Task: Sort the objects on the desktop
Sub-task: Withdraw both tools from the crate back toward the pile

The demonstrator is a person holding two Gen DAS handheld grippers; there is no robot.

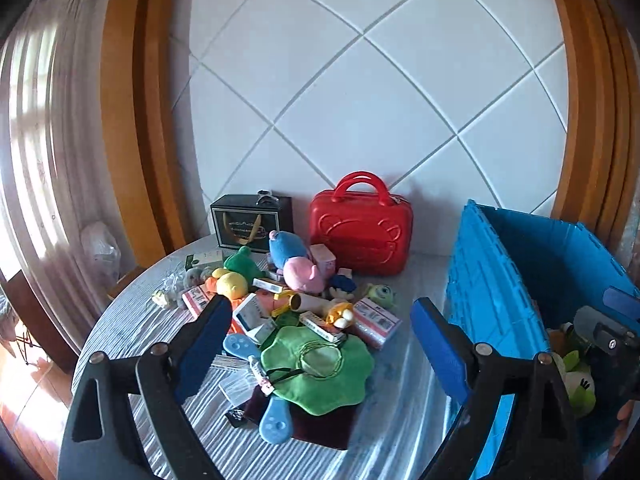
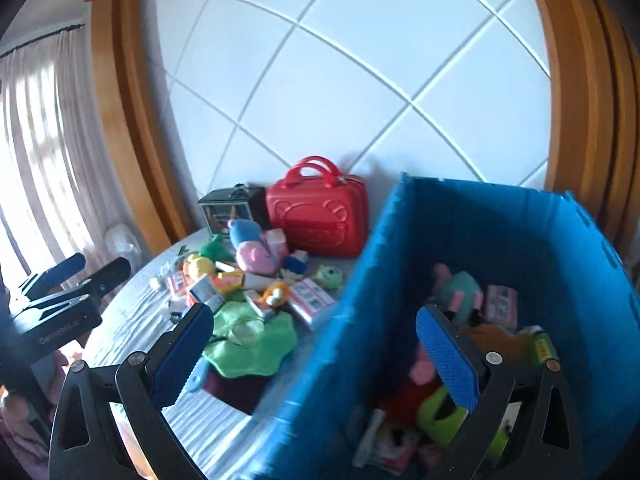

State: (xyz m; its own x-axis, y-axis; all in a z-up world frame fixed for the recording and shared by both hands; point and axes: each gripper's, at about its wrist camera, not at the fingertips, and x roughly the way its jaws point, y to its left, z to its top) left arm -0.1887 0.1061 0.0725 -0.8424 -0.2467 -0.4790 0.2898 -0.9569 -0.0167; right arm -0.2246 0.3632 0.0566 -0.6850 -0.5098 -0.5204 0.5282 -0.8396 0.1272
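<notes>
Desktop objects heaped on table beside blue crate; left gripper and right gripper both spread wide, empty.

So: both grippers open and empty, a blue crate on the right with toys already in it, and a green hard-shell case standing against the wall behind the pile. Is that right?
One thing is off: the hard-shell case against the wall is red, not green, as the left wrist view shows. The rest holds: the left gripper and right gripper are open with nothing between their pads, and the blue crate on the right already holds toys.

Glossy red plastic case, ribbed blue plastic crate
</notes>
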